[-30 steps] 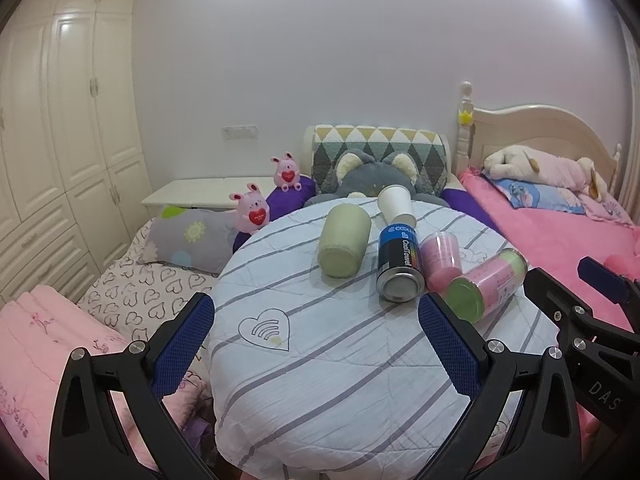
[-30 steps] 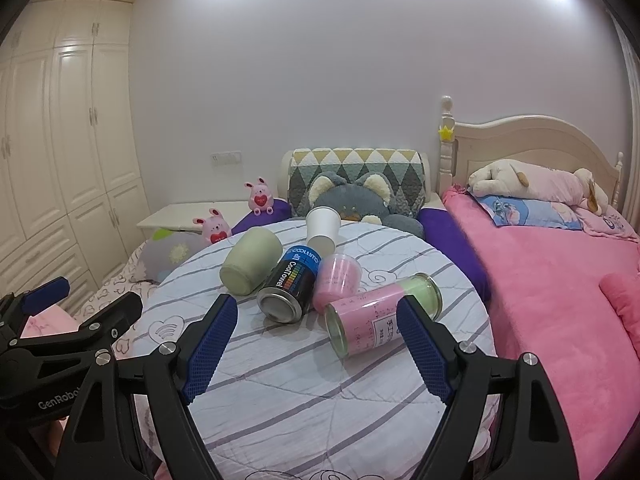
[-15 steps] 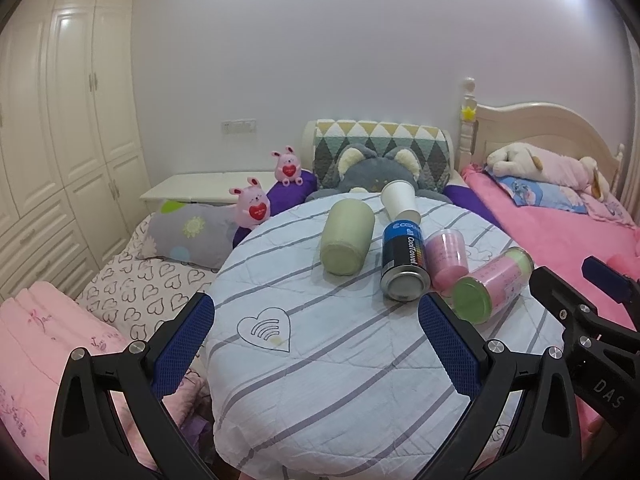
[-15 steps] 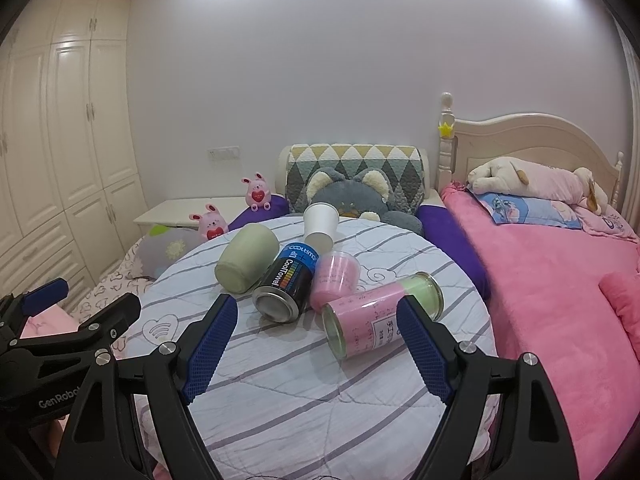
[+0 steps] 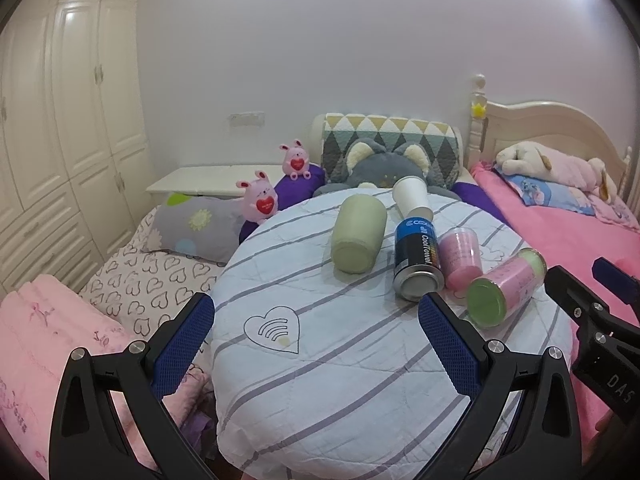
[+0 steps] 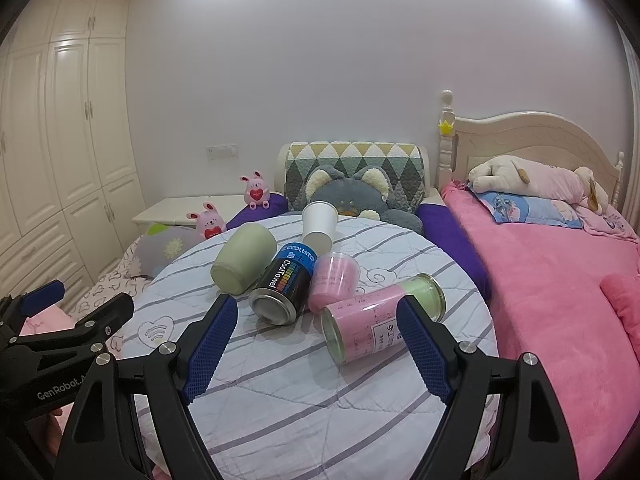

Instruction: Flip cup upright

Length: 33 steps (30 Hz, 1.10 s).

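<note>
Left claw (image 5: 316,340) and right claw (image 6: 318,346), both spread wide and empty, hover near the round surface (image 5: 320,380). The green cup (image 6: 244,264) lies on its side beside the dark can (image 6: 284,286).

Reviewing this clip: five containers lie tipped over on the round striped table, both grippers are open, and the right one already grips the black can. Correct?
Not quite. The right gripper grips nothing: in the right wrist view its open fingers hang short of the black can. The rest holds.
</note>
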{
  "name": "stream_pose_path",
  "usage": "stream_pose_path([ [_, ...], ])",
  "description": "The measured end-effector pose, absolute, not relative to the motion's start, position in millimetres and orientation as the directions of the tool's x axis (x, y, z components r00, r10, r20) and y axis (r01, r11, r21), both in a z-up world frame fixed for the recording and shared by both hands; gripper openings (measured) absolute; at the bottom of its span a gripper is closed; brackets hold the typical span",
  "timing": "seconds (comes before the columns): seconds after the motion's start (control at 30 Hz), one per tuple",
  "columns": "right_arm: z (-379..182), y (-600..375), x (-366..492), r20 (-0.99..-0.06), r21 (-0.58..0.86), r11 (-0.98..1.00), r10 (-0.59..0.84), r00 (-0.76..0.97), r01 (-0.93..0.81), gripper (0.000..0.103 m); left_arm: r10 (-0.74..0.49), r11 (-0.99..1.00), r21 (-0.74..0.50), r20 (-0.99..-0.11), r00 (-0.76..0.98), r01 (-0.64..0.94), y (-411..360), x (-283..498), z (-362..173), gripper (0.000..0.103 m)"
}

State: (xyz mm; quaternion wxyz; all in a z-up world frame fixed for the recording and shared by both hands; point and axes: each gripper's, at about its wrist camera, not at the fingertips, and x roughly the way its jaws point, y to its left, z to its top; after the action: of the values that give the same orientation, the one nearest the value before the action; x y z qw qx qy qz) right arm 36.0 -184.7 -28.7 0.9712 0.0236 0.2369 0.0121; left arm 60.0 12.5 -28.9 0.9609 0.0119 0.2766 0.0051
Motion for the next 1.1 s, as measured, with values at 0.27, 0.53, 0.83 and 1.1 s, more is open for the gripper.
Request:
stream_pose_path([
  [0.27,-30,-189,51,-0.484,0.052,0.999,0.013,0.875,0.015,0.083,0.027,0.999,-0.001,-0.554,0.832,-0.033,26,72,-36,0.103],
  [0.53,-36,-188,70,-0.512,0.057,0.998,0.016,0.859,0.015,0.083,0.033,0.999,-0.014,-0.571,0.821,-0.050,34,86,-43,0.103],
  [0.83,-44,-172,98,-0.546,0.079,0.997,0.057,0.836,-0.017,0.083,0.048,0.996,-0.028,-0.583,0.811,-0.080,50,103,-49,0.103],
  [1.1,-62,-145,131,-0.598,0.117,0.992,0.109,0.794,-0.047,0.083,0.052,0.995,-0.034,-0.607,0.793,-0.092,69,119,-62,0.103],
])
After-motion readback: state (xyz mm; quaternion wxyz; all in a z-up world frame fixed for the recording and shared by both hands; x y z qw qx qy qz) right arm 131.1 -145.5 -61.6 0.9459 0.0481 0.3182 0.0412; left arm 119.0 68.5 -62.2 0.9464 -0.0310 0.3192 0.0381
